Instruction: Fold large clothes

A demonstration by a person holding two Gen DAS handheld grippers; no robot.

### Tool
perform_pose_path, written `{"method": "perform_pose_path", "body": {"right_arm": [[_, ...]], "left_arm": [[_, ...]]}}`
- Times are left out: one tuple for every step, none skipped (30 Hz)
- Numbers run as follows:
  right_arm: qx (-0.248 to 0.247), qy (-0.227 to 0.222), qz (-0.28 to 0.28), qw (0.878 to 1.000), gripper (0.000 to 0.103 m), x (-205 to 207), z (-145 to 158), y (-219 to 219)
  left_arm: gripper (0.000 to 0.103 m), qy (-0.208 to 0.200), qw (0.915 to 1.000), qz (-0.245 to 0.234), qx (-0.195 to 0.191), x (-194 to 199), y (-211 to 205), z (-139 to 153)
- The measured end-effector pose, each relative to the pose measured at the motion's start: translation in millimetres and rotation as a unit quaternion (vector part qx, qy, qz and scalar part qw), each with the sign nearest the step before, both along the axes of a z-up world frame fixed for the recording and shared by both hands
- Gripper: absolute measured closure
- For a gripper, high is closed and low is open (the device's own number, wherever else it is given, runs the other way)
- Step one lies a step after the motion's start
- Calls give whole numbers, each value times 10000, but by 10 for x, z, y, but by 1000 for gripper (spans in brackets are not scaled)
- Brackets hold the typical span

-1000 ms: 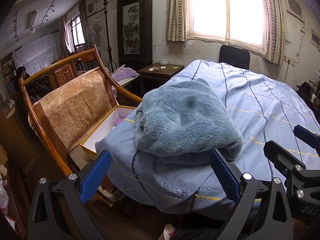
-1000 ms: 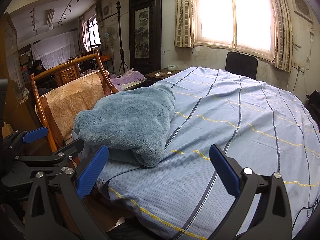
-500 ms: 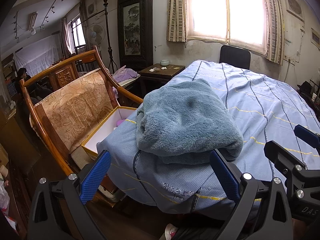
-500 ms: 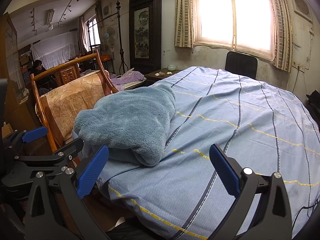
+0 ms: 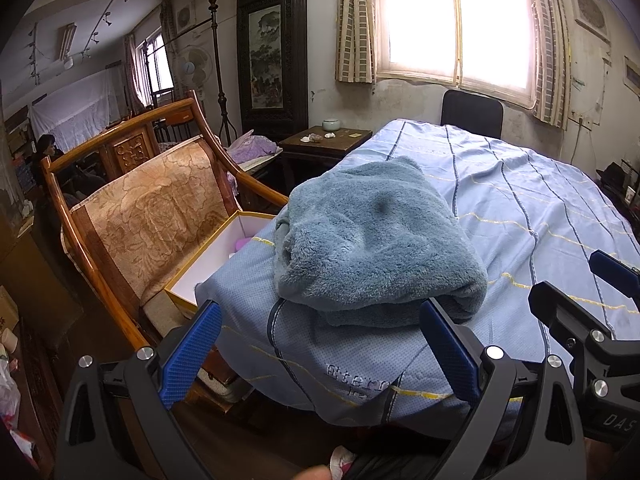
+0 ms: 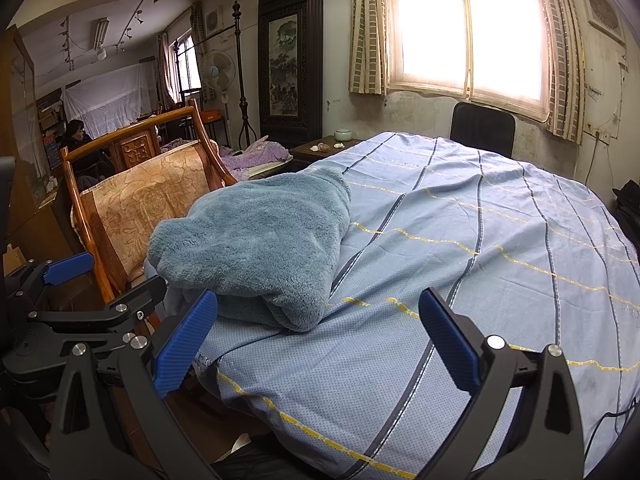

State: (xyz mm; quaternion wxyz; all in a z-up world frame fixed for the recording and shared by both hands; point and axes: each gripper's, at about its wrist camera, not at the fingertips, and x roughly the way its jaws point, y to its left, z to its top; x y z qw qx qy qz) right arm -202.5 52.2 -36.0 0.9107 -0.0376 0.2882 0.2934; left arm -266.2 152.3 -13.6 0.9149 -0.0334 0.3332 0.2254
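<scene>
room: a cluttered bedroom with a bright curtained window (image 6: 468, 28) at the far wall and a dark carved cabinet (image 5: 274, 40) to its left.
surface: a bed (image 6: 500, 248) under a blue sheet with dark and yellow stripes; the sheet hangs over the near-left corner.
garment: a blue-grey fleece garment (image 5: 372, 240) lies bundled in thick folded layers on the bed's near-left corner, its left side close to the bed edge.
beside the bed: a wooden chair (image 5: 140, 200) with a patterned cushion stands left of the bed, and an open white box (image 5: 208, 256) sits on it just beside the garment's corner.
left claw (image 5: 320, 344): spread wide, holding nothing, hovering near and low in front of the garment.
right claw (image 6: 316, 340): also spread wide and empty, to the right of the bundle and apart from it.
task stage: judging by the layered bundle, the fold looks mostly made; tidying or moving it may remain.
risk, slipping off: a push from the right could slide the bundle over the left edge, into the box or onto the chair.
risk, wrong cloth: a low pinch at the near edge could catch the sheet with the fleece and drag the sheet off the corner.
risk, unfolding: the pile is thick and plush; gripping only the top layer would likely let the lower layers drop open.
risk, collision: the two claws sit near each other, so closing in together could knock them.
</scene>
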Motion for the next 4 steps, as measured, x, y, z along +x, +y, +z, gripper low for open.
{"method": "perform_pose_path", "body": {"right_arm": [[1,-2,-1,10000,5,-2,1,-1],[2,-4,0,10000,5,-4,2,-2],[-4,-4,-2,10000,5,2,-1,1],[-5,-5,0,10000,5,1,0,0]], "left_arm": [[4,0,10000,3,11,0,-3,-3],[4,2,10000,1,19,-6,0,-3],[4,3,10000,1,11,2,-2,-2],[4,4,10000,2,9,3,-4,-2]]}}
